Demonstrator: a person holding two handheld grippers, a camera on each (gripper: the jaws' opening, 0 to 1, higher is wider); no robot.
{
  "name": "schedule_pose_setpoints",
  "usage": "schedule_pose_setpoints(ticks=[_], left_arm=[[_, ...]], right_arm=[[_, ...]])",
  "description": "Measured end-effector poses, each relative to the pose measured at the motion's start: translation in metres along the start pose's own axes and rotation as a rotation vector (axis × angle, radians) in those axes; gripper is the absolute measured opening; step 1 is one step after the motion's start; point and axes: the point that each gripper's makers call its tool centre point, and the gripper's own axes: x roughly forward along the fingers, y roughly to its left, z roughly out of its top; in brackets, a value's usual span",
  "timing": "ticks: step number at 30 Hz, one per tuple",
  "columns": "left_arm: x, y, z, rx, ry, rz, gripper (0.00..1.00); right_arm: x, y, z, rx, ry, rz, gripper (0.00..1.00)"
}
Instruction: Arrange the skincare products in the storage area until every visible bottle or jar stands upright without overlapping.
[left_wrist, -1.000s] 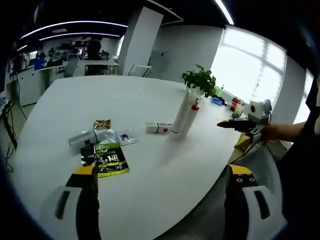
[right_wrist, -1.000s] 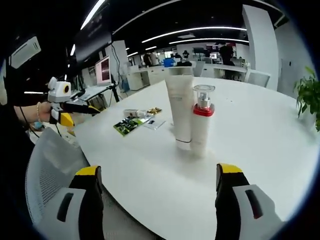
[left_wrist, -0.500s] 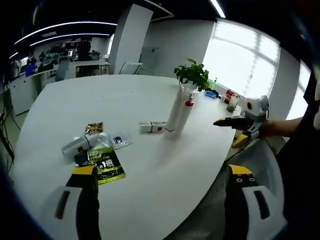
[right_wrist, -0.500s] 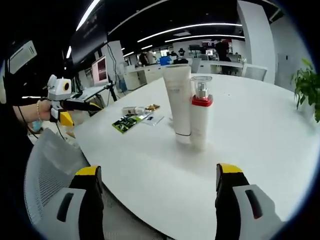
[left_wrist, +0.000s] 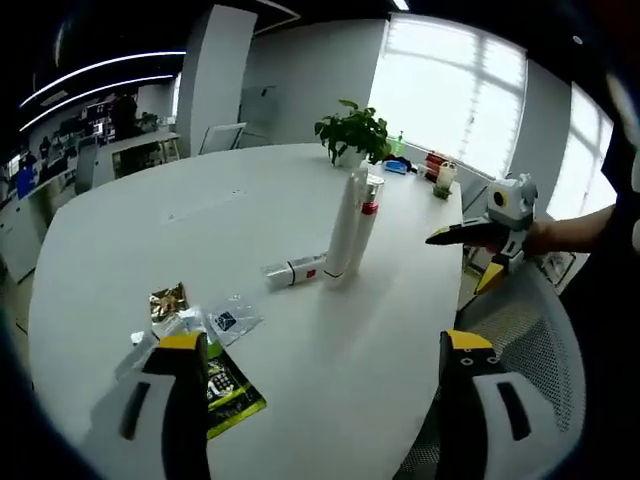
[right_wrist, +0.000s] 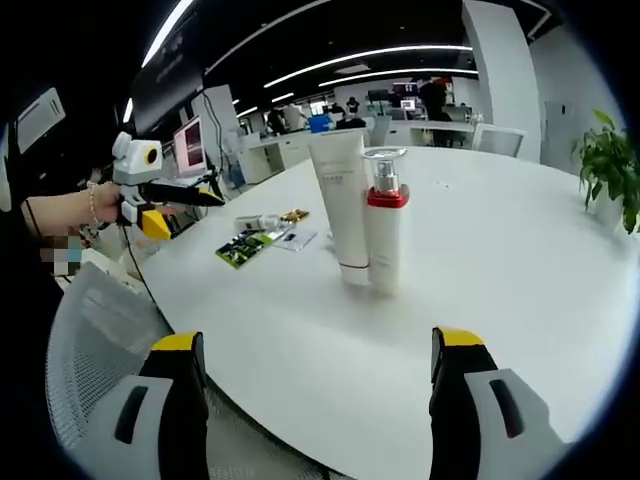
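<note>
On the round white table (right_wrist: 520, 260), toward the edge nearest the right gripper, a tall white tube (right_wrist: 340, 205) stands on its cap with a white pump bottle (right_wrist: 385, 235) with a red collar just beside it, the two touching or nearly so; both are upright. In the left gripper view the same pair stands mid-table, the tube (left_wrist: 343, 222) and pump bottle (left_wrist: 363, 222), with a small white bottle with a red band (left_wrist: 293, 271) lying on its side just beside their bases. Further toward the left gripper a cluster lies flat: a gold sachet (left_wrist: 167, 300), a clear sachet (left_wrist: 228, 320), a green-and-black packet (left_wrist: 232, 388), and a white item partly hidden behind the left jaw. A potted plant (left_wrist: 349, 132) and some small bottles (left_wrist: 438, 172) sit at the far rim by the windows.

The left gripper (left_wrist: 325, 400) has its jaws spread wide, holding nothing, above the near rim of the table. The right gripper (right_wrist: 315, 400) is likewise spread wide and empty, hanging over the table edge beside a mesh office chair (right_wrist: 95, 340). Broad bare tabletop surrounds the standing pair on every side, and between them and the sachets.
</note>
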Motion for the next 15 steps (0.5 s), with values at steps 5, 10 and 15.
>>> schedule_pose_setpoints(ticks=[5,10,15], left_arm=[[0.016,0.004,0.01,0.052,0.026,-0.031,0.84],[0.031,0.021,0.024,0.098,0.02,-0.04,0.75],[0.047,0.031,0.027,0.146,0.044,-0.068,0.71]], right_arm=[[0.0,-0.001,-0.002,0.014,0.005,-0.01,0.93],[0.0,0.001,-0.003,0.017,0.013,-0.013,0.93],[0.002,0.003,-0.003,0.006,0.02,-0.009,0.92]])
